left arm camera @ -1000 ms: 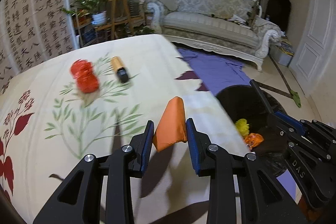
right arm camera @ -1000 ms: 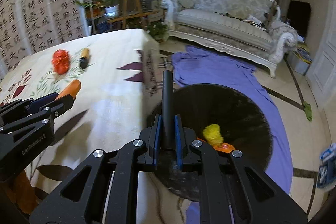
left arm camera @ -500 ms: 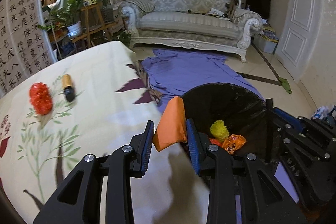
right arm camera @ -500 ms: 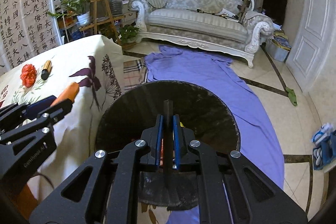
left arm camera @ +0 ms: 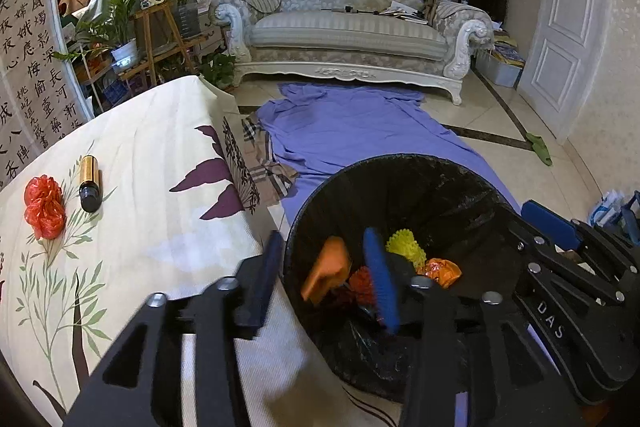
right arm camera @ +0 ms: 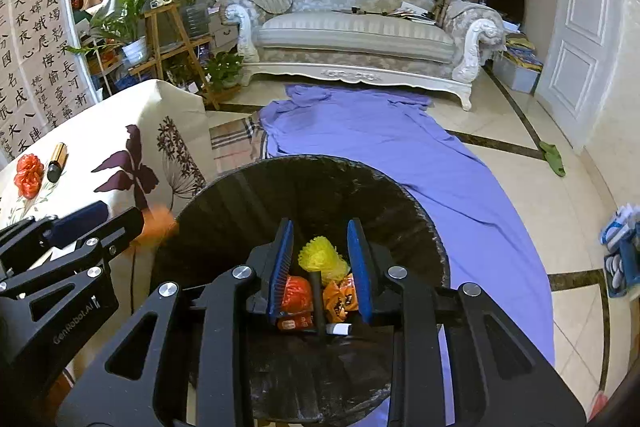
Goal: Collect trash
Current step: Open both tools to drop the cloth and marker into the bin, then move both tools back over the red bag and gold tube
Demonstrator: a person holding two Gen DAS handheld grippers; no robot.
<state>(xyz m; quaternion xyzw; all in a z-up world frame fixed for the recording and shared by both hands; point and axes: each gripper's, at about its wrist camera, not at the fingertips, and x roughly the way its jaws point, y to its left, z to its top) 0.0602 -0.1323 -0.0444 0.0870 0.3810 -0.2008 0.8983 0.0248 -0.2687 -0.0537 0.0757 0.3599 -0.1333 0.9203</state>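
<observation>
A black bin (left arm camera: 400, 171) lined with a black bag stands by the table's edge; it also shows in the right wrist view (right arm camera: 280, 179). My left gripper (left arm camera: 324, 271) is open over it, and an orange piece (left arm camera: 328, 267) falls between its fingers. My right gripper (right arm camera: 320, 259) is open above the bin; a black stick (right arm camera: 318, 303) drops below it. Yellow (right arm camera: 322, 259) and orange (right arm camera: 340, 297) trash lies inside. A red plastic wad (left arm camera: 44, 207) and a gold-and-black tube (left arm camera: 89, 183) lie on the table.
The table wears a cream floral cloth (left arm camera: 140, 187). A purple sheet (left arm camera: 360, 127) covers the floor behind the bin, with a white sofa (left arm camera: 352, 35) beyond. Plants on wooden stands (left arm camera: 132, 27) stand at the left, a white door (left arm camera: 568, 27) at the right.
Both grippers opened over the bin. The orange piece left my left gripper and the black stick left my right gripper; both drop into the bin.
</observation>
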